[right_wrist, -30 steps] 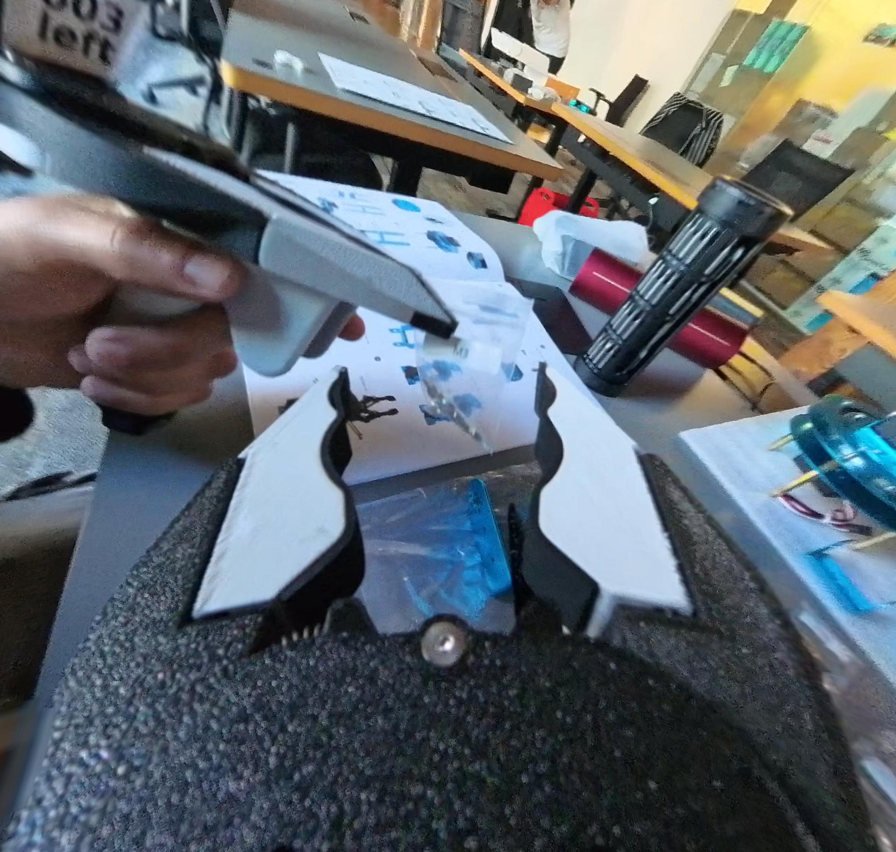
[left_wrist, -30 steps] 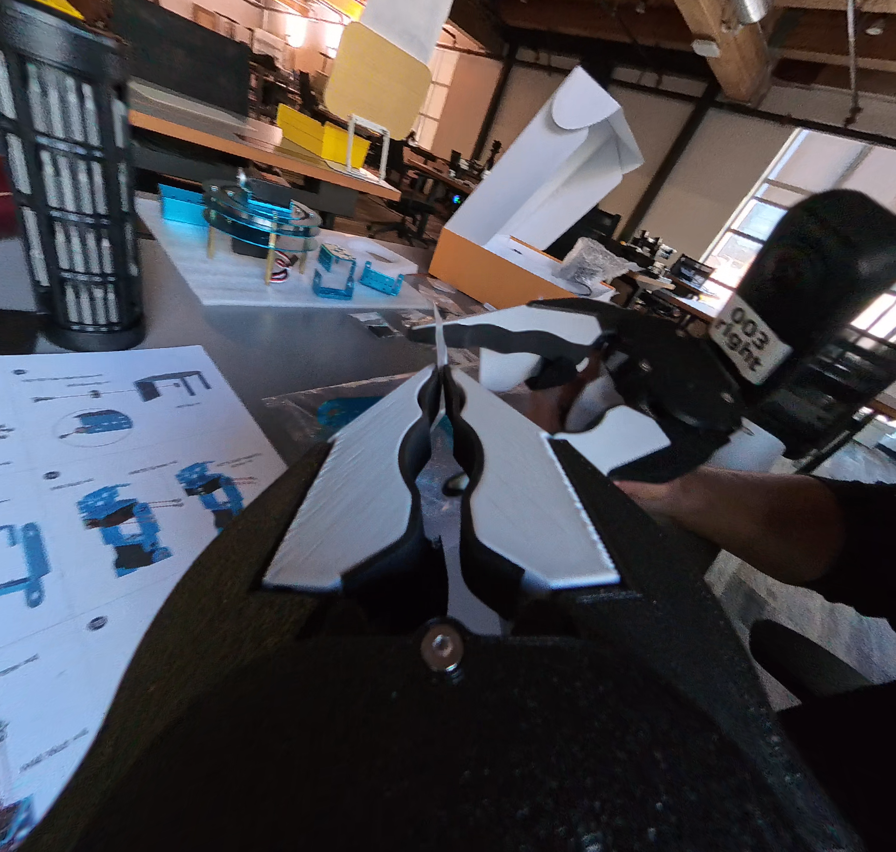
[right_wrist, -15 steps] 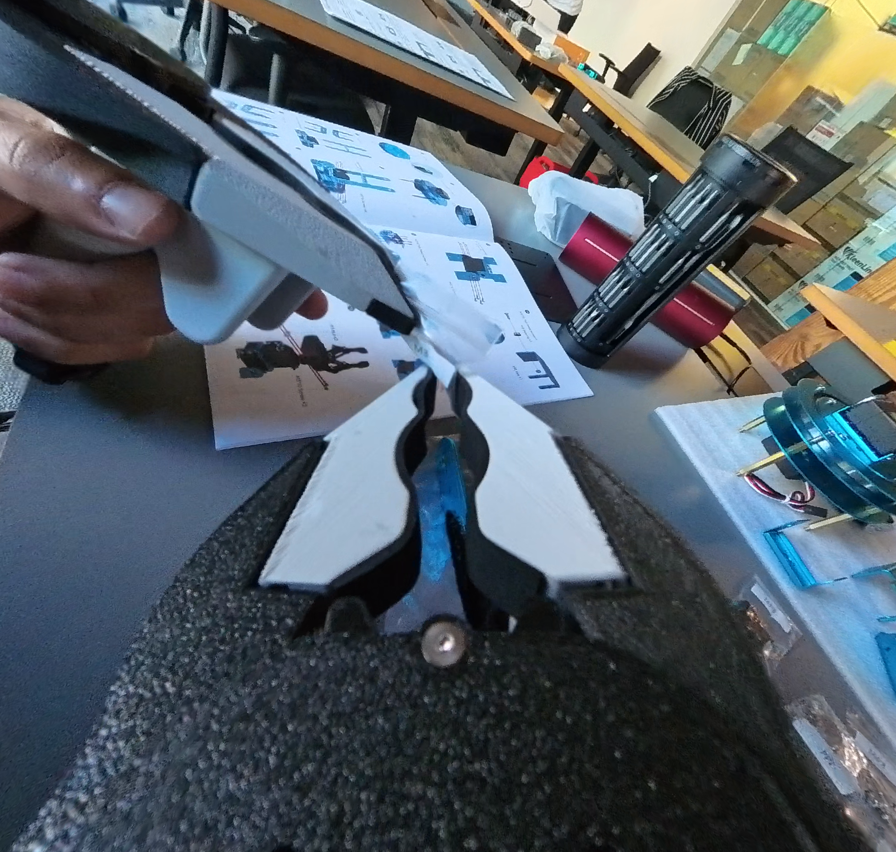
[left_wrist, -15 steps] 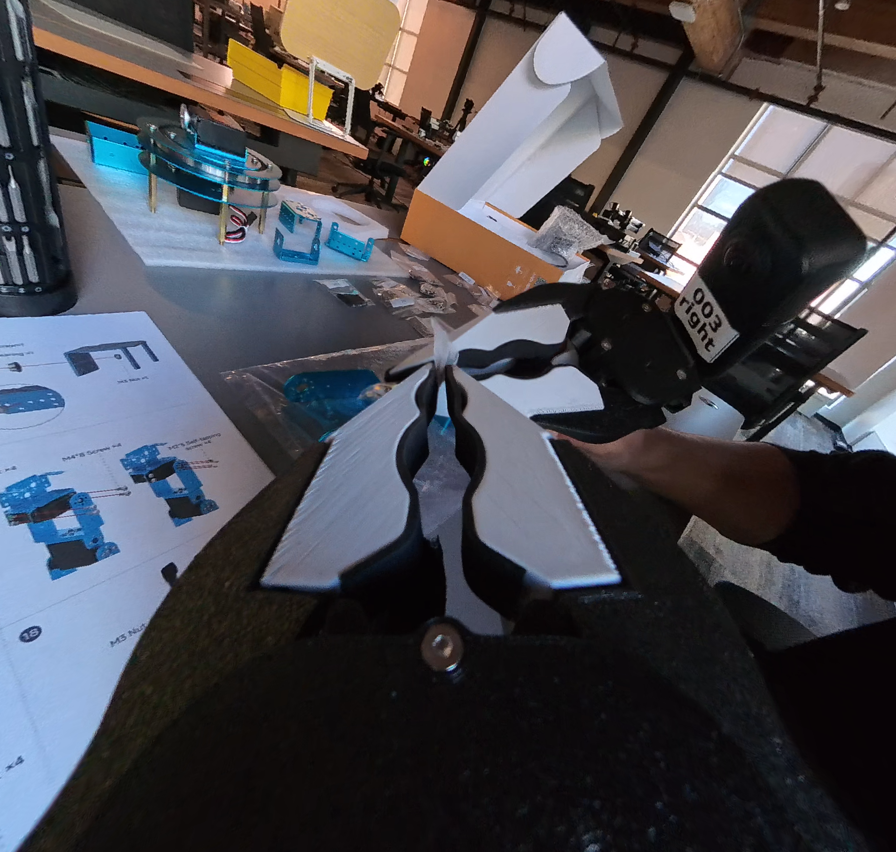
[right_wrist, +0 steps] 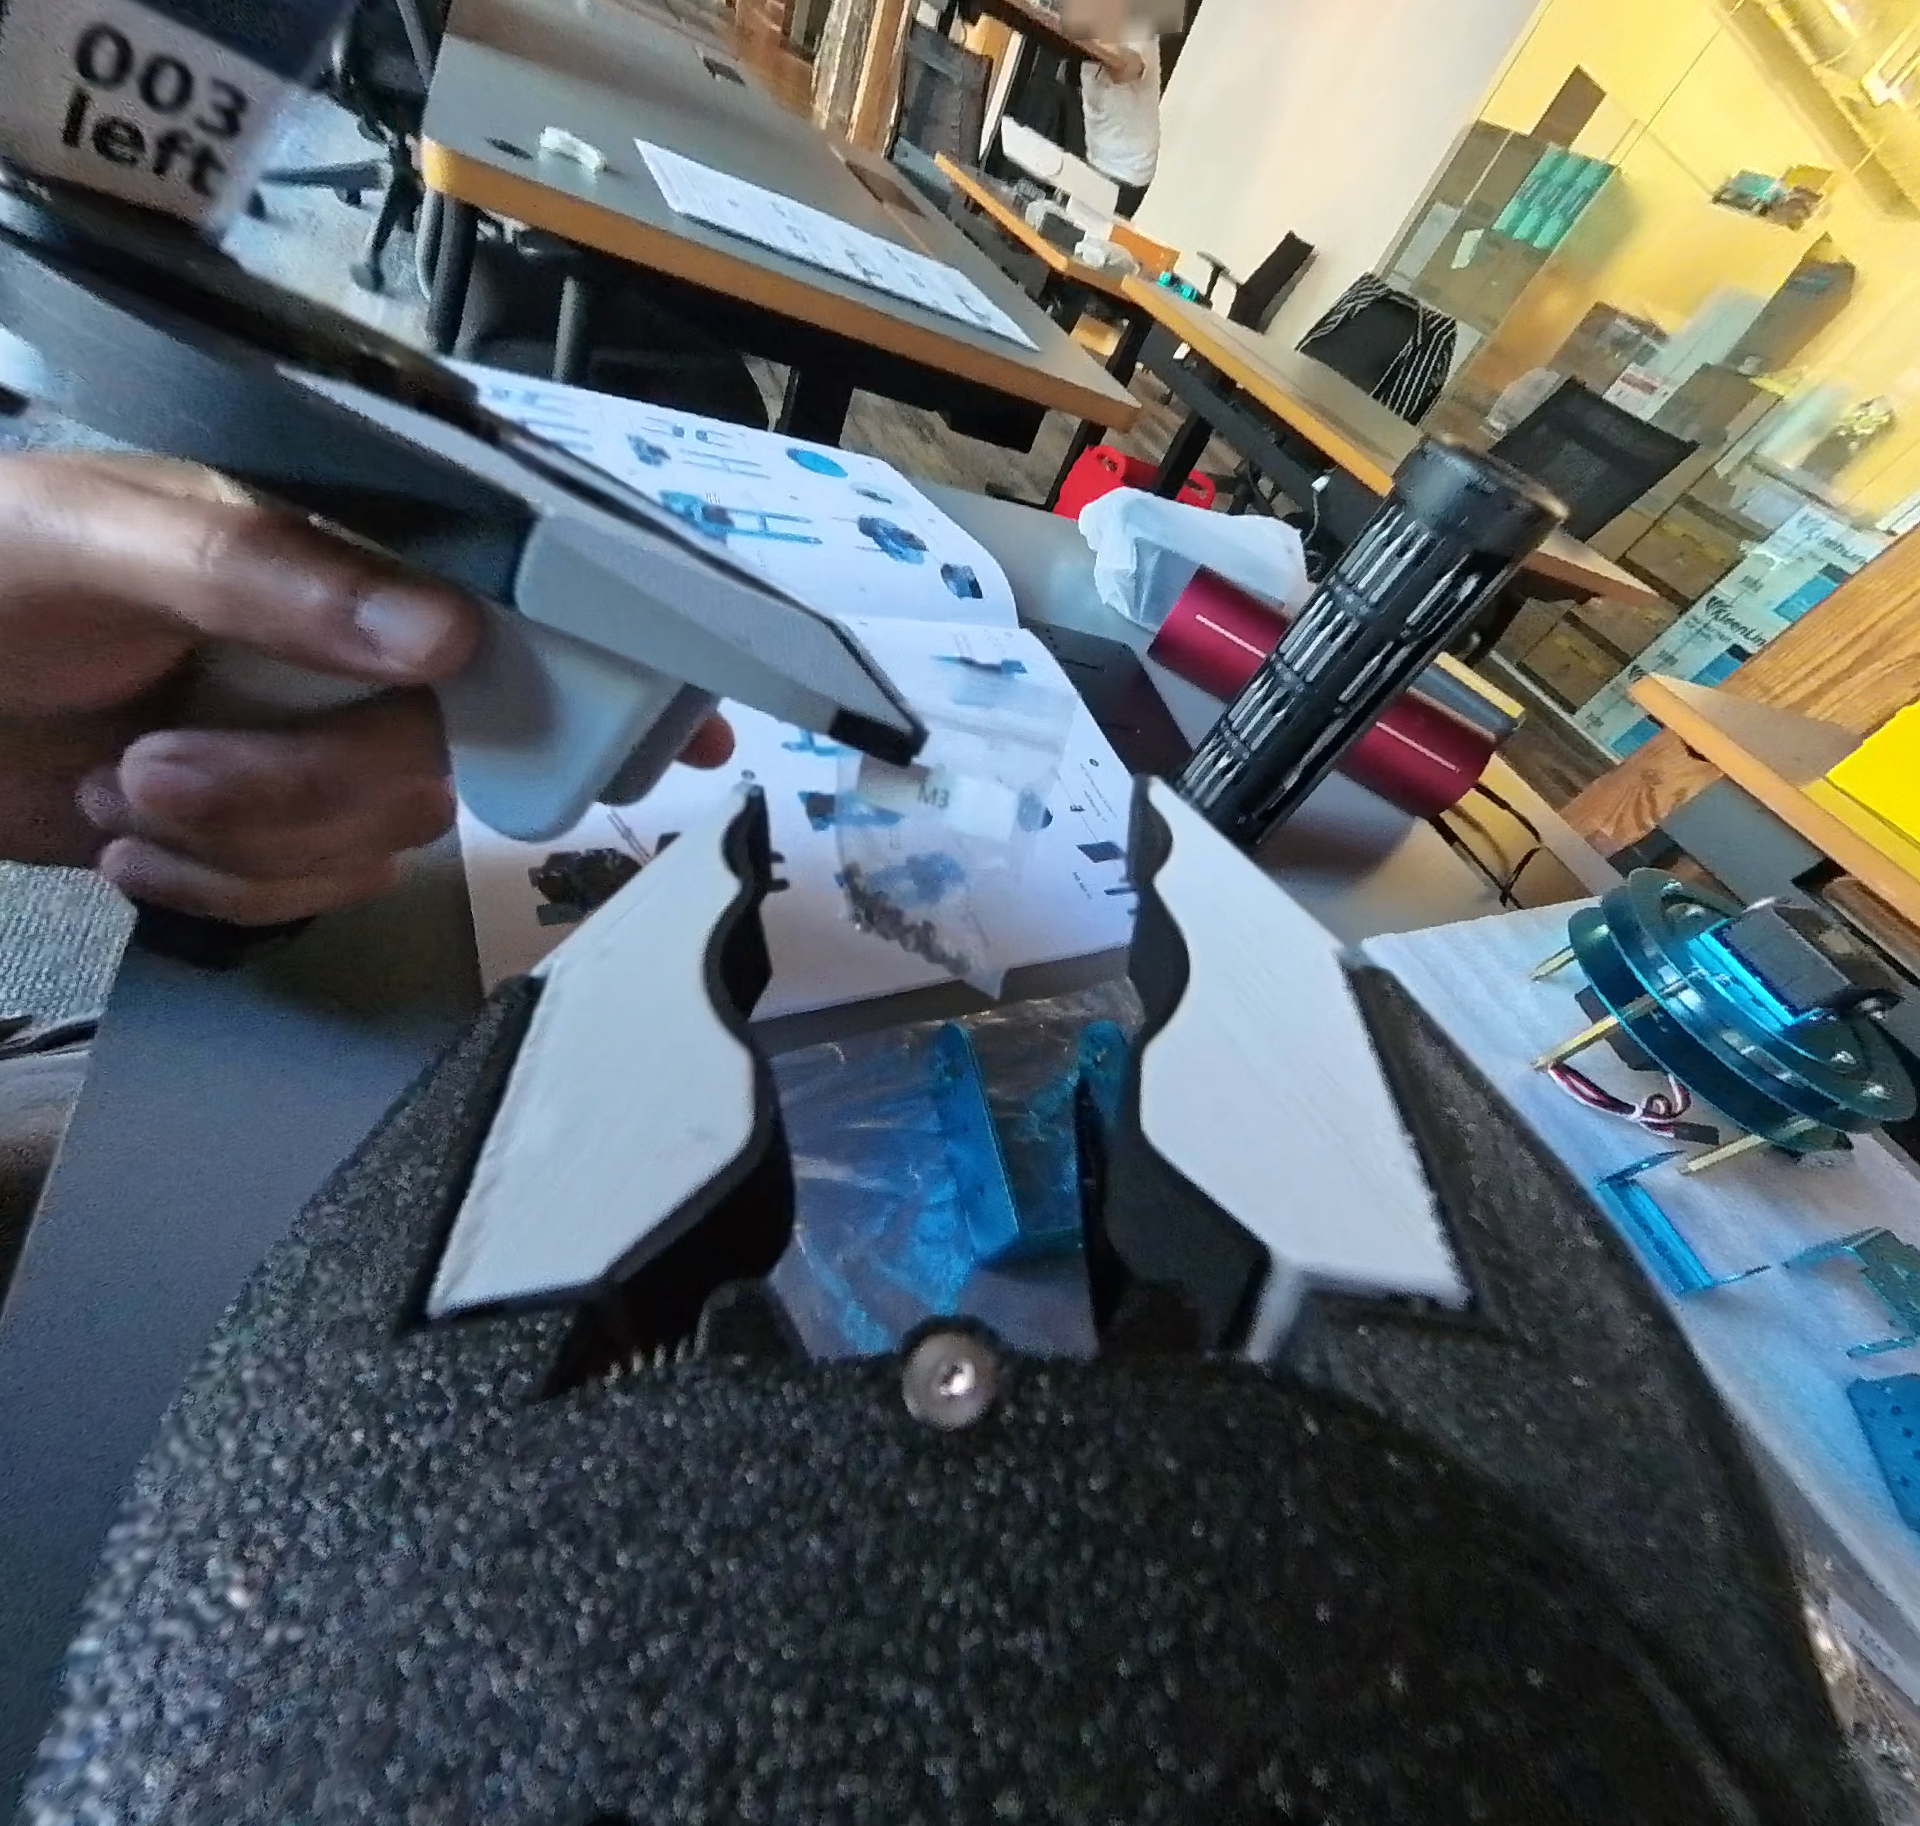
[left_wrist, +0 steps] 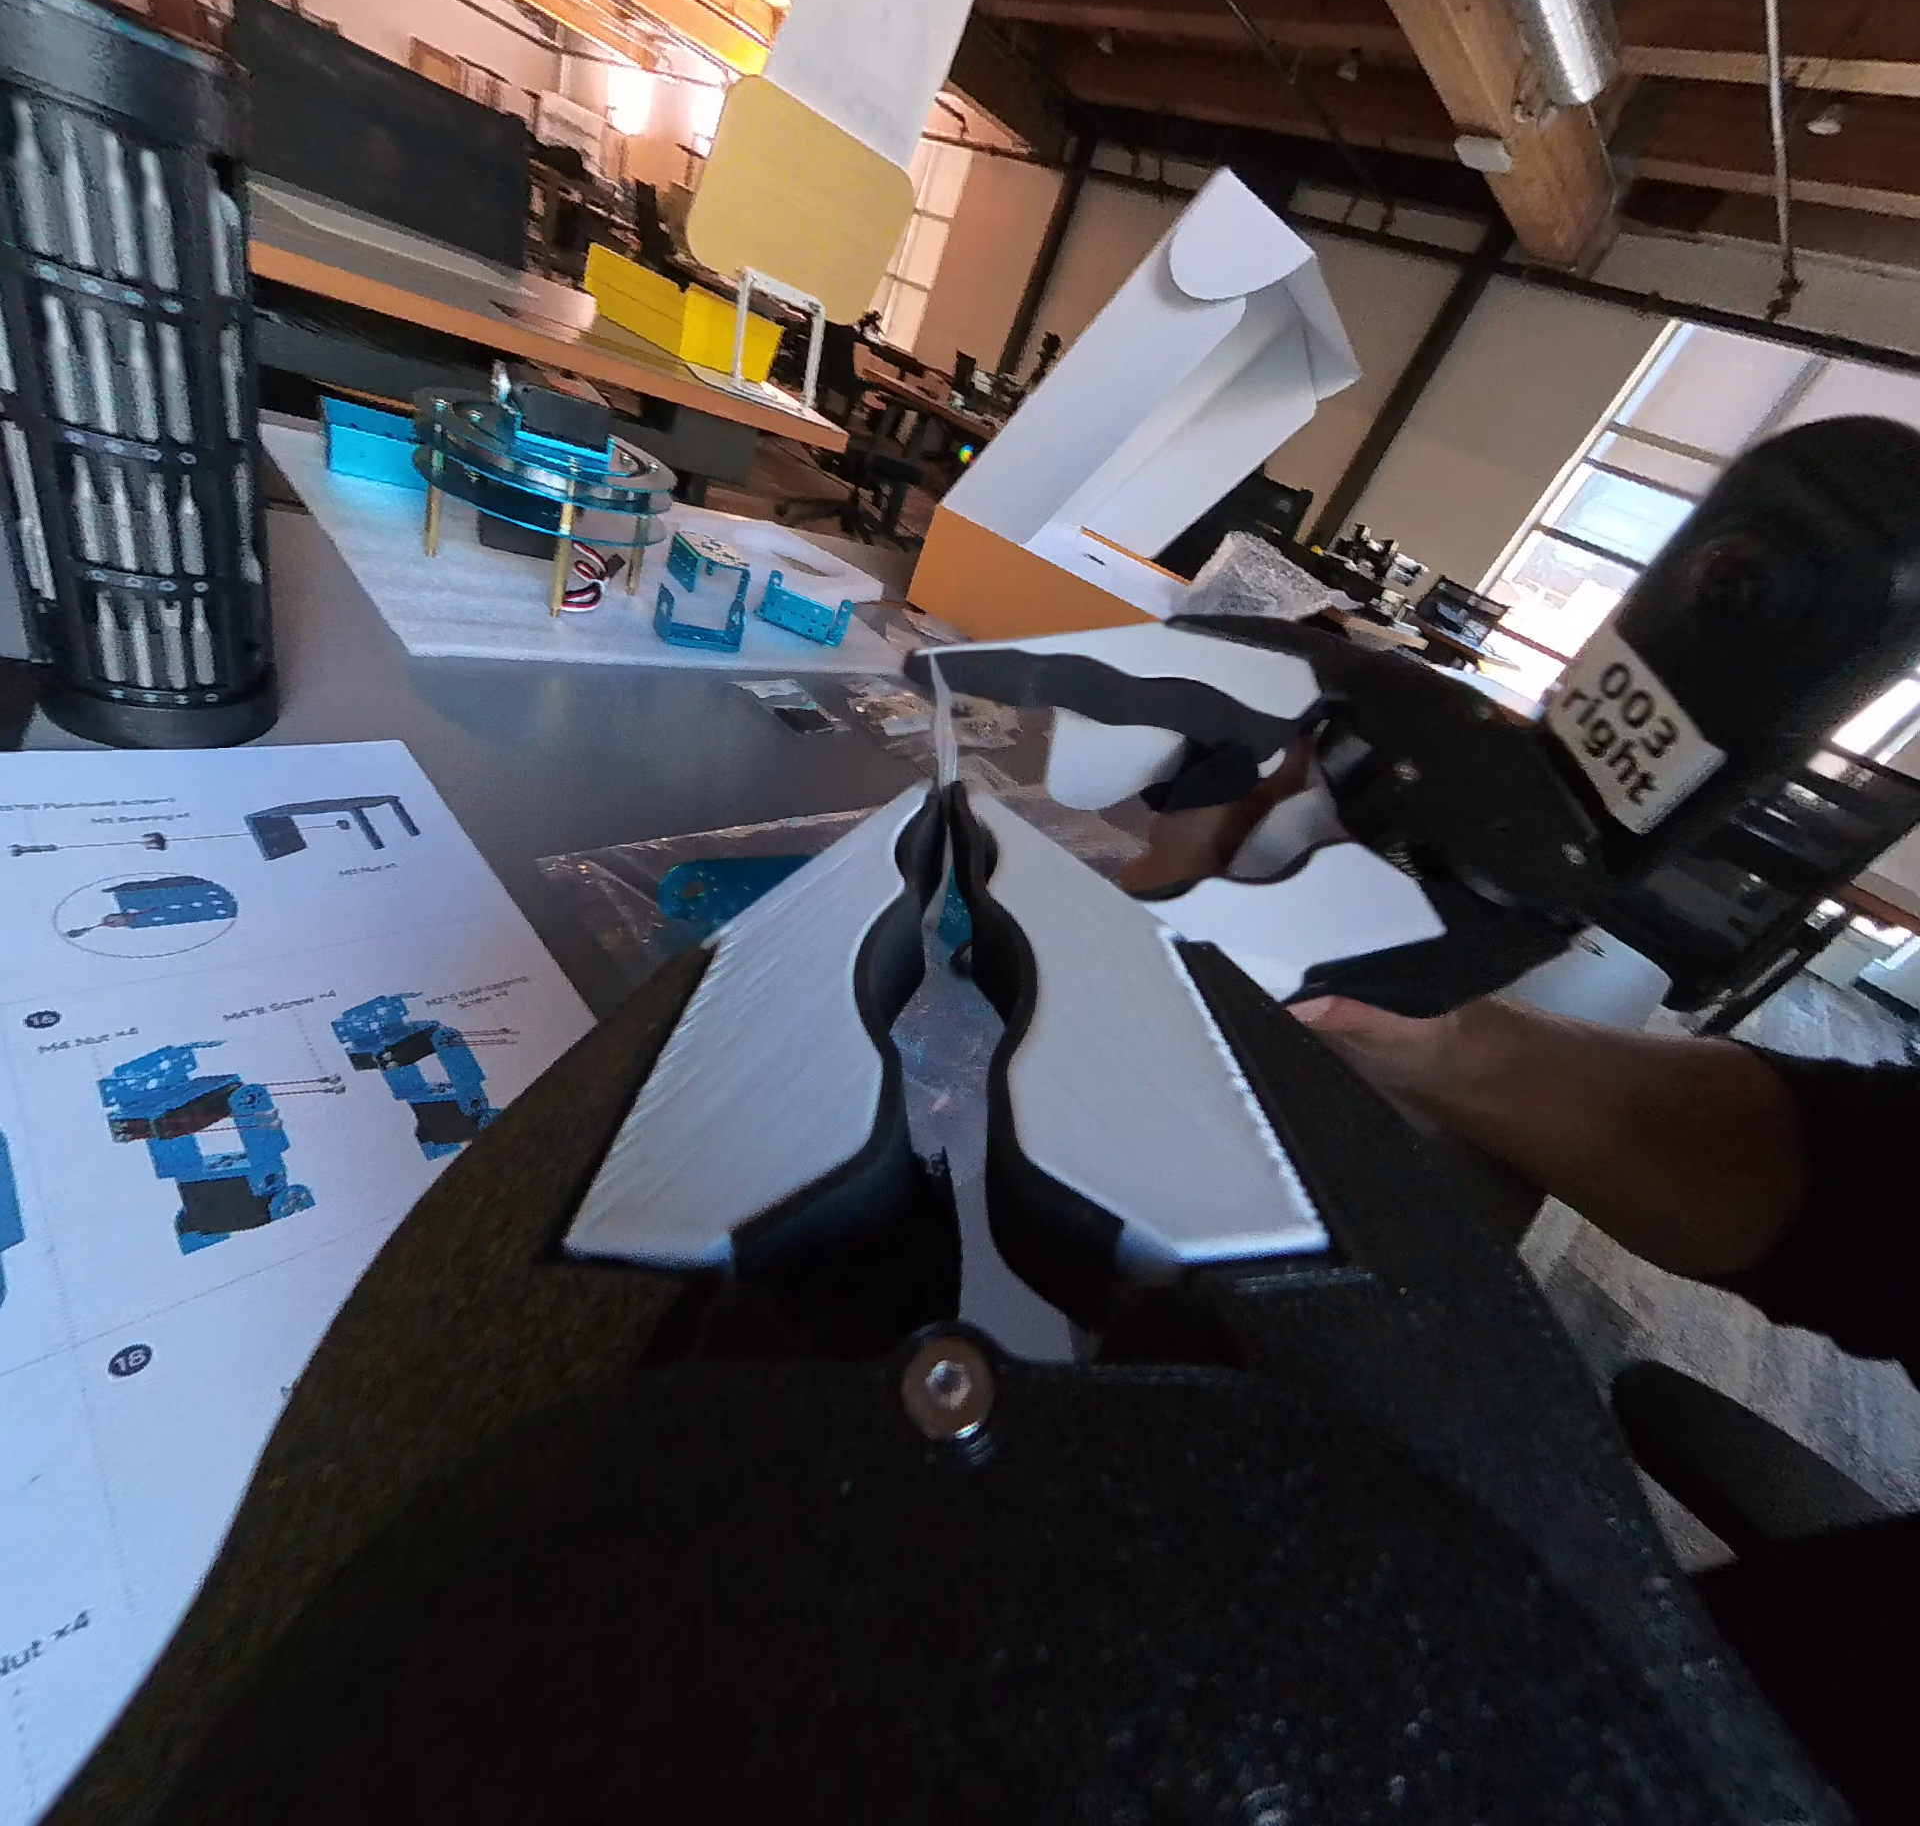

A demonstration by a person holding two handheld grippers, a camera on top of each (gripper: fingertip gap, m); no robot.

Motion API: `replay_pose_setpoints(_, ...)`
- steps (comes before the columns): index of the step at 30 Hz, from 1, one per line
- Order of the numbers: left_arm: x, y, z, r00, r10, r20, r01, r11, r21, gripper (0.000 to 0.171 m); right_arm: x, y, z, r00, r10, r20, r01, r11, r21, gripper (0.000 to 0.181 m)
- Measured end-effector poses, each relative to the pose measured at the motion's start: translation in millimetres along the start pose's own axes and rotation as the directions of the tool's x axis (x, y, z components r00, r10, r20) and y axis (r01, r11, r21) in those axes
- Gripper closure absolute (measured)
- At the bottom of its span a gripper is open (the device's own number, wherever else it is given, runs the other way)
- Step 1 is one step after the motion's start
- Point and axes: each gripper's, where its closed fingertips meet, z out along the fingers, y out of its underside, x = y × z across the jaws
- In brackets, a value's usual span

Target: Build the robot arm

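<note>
Left gripper pinches a clear screw bag, blurred contents unreadable, hanging lengthwise toward 6 o'clock; right gripper gapes apart just beside it.

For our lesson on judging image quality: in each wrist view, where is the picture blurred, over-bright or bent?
Left wrist view: the windows behind the right gripper glare white; the bit holder bows at the frame edge. Right wrist view: the small clear bag pinched by the left gripper is soft; the yellow wall is washed out.
</note>
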Motion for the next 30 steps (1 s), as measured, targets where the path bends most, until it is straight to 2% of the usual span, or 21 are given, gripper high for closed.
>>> replay_pose_setpoints(2, 1.0, -1.6, 1.4, 1.000, -0.015, 0.009, 0.015, 1.000, 0.027, 0.171, -0.7, -8.1, -4.5, 1.000, 0.011, 0.001, -0.011, 0.999, 0.045, 0.124)
replay_pose_setpoints(6, 4.1, -3.2, 3.8, 0.997, -0.078, 0.001, 0.077, 0.995, 0.064, 0.171, -1.5, -3.9, -1.8, 0.996, -0.075, -0.058, 0.075, 0.997, 0.008, 0.126)
replay_pose_setpoints(9, 12.8, 0.0, 7.1, 0.991, -0.125, -0.056, 0.128, 0.990, 0.054, 0.171, 0.2, -5.3, -2.5, 0.989, -0.105, -0.105, 0.107, 0.994, 0.009, 0.131)
replay_pose_setpoints(12, 9.8, 5.9, 9.4, 0.995, -0.092, -0.023, 0.093, 0.995, 0.026, 0.171, 1.5, -5.1, -3.4, 0.994, -0.067, -0.086, 0.068, 0.998, 0.016, 0.133)
replay_pose_setpoints(14, 13.0, 5.7, 9.0, 0.993, -0.112, -0.048, 0.113, 0.994, 0.014, 0.171, 1.2, -5.4, -5.1, 0.995, -0.075, -0.072, 0.077, 0.997, 0.024, 0.136)
replay_pose_setpoints(16, 13.8, 6.2, 8.2, 0.990, -0.129, -0.061, 0.129, 0.992, -0.001, 0.171, 1.9, -1.2, -3.7, 0.992, -0.097, -0.075, 0.097, 0.995, -0.002, 0.146)
replay_pose_setpoints(19, 12.1, 7.4, 7.5, 0.993, -0.109, -0.049, 0.108, 0.994, -0.025, 0.168, 0.6, 0.4, -3.1, 0.992, -0.108, -0.067, 0.108, 0.994, -0.004, 0.150)
replay_pose_setpoints(22, 9.2, 4.6, 5.2, 0.996, -0.085, -0.027, 0.084, 0.996, -0.020, 0.163, -3.4, 0.7, -3.2, 0.989, -0.137, -0.057, 0.137, 0.991, 0.002, 0.173)
replay_pose_setpoints(23, 10.9, 4.9, 4.5, 0.996, -0.076, -0.038, 0.075, 0.997, -0.026, 0.171, -3.5, 0.1, -3.4, 0.986, -0.153, -0.065, 0.154, 0.988, 0.006, 0.171)
replay_pose_setpoints(25, 6.9, 9.6, 4.9, 0.999, -0.045, -0.011, 0.044, 0.997, -0.063, 0.171, -9.0, -3.4, -5.1, 0.986, -0.161, -0.033, 0.162, 0.986, 0.034, 0.151)
replay_pose_setpoints(27, -4.8, 9.8, 1.9, 0.999, 0.010, 0.052, -0.006, 0.997, -0.074, 0.171, -15.2, 5.6, -4.1, 0.987, -0.145, 0.064, 0.145, 0.989, -0.002, 0.140)
replay_pose_setpoints(28, -12.7, 10.1, -1.1, 0.996, 0.041, 0.085, -0.033, 0.995, -0.093, 0.171, -14.7, 12.5, -4.2, 0.987, -0.115, 0.114, 0.119, 0.993, -0.028, 0.141)
replay_pose_setpoints(30, -20.0, 12.5, -7.3, 0.991, 0.094, 0.092, -0.080, 0.986, -0.148, 0.171, -15.5, 26.4, -6.1, 0.972, 0.001, 0.234, 0.021, 0.996, -0.090, 0.129)
